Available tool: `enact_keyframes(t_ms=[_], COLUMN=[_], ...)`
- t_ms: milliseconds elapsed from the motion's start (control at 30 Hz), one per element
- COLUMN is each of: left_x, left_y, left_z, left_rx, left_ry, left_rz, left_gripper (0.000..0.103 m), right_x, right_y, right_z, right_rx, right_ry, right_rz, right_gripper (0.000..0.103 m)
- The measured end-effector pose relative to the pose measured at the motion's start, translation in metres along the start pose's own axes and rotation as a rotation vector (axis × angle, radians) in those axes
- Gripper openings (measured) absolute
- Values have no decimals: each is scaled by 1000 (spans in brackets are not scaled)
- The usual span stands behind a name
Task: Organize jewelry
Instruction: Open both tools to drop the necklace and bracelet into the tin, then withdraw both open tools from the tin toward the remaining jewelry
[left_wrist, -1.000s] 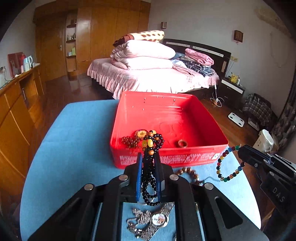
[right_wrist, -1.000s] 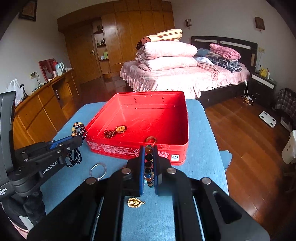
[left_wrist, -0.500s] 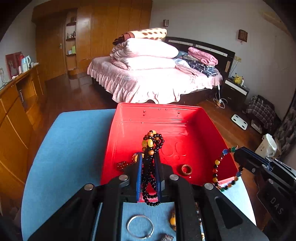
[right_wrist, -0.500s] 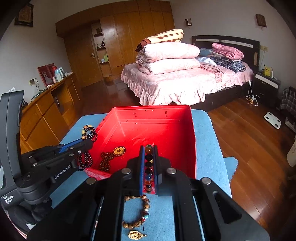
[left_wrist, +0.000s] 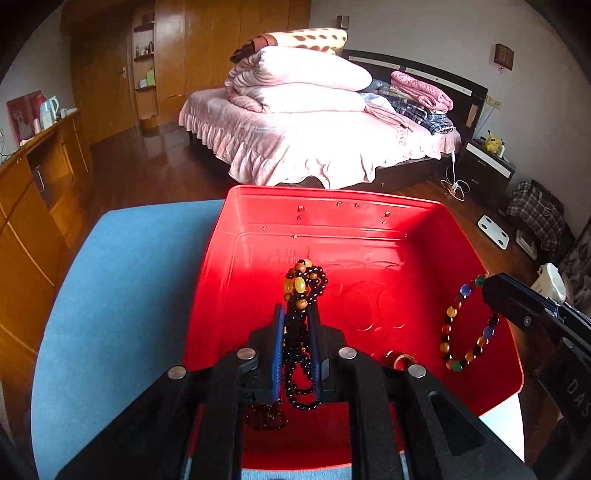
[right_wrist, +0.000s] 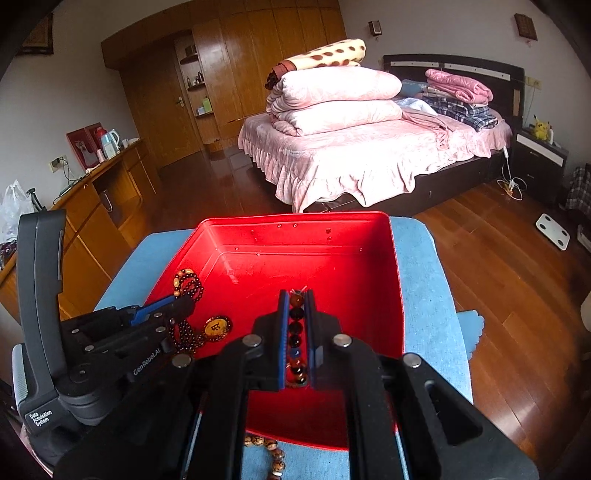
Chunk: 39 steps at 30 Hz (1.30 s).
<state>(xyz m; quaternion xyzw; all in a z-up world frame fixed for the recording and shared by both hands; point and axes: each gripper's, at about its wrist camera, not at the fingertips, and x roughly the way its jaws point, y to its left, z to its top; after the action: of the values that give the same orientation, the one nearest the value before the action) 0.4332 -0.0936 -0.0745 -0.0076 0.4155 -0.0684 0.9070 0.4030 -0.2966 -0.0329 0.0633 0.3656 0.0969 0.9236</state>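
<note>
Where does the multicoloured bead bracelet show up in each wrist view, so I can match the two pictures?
Left wrist view: the multicoloured bracelet hangs at the right, from the right gripper, over the red box.
Right wrist view: the same bracelet sits bottom centre, pinched between that gripper's fingers.
Shared landmark: the red box, with the pink bed behind it.
</note>
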Motion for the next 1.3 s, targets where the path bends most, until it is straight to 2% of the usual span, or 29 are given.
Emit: enact_keyframes(t_ms=[133, 233, 267, 300, 400, 533, 600, 733, 767, 900, 1200, 1300], left_x=[7, 10, 9, 8, 1, -13, -20, -38, -44, -65, -103, -112], left_y=[2, 5, 5, 5, 8, 13, 16, 22, 24, 32, 40, 39], left_z=[-1, 0, 0, 1, 1, 0, -1, -5, -8, -18, -51, -61], left_rx=[-6, -13, -14, -16, -15, -11, -14, -12, -10, -15, -20, -12], left_ry=[13, 18, 16, 12, -12, -55, -72, -122, -137, -180, -247, -251], left_rz=[1, 9, 8, 8, 7, 25, 34, 62, 68, 76, 89, 83], left_gripper=[13, 17, 23, 32, 39, 50, 60, 69, 74, 84, 90, 91], right_x=[16, 24, 25, 26, 23, 14, 10, -2, -5, -22, -54, -59], right_y=[-5, -11, -14, -16, -20, -22, -23, -18, -18, -12, 2, 9], right_z=[0, -3, -3, -5, -8, -14, -16, -23, -25, -38, -69, -80], right_rx=[3, 23, 22, 24, 28, 14, 8, -13, -13, -21, -18, -23], right_ry=[32, 52, 56, 55, 46, 23, 11, -12, -18, -45, -77, -58], right_rz=[23, -21, -37, -53, -75, -115, -122, -138, -135, -146, -138, -128], right_gripper=[7, 16, 21, 21, 22, 29, 37, 44, 46, 63, 78, 78])
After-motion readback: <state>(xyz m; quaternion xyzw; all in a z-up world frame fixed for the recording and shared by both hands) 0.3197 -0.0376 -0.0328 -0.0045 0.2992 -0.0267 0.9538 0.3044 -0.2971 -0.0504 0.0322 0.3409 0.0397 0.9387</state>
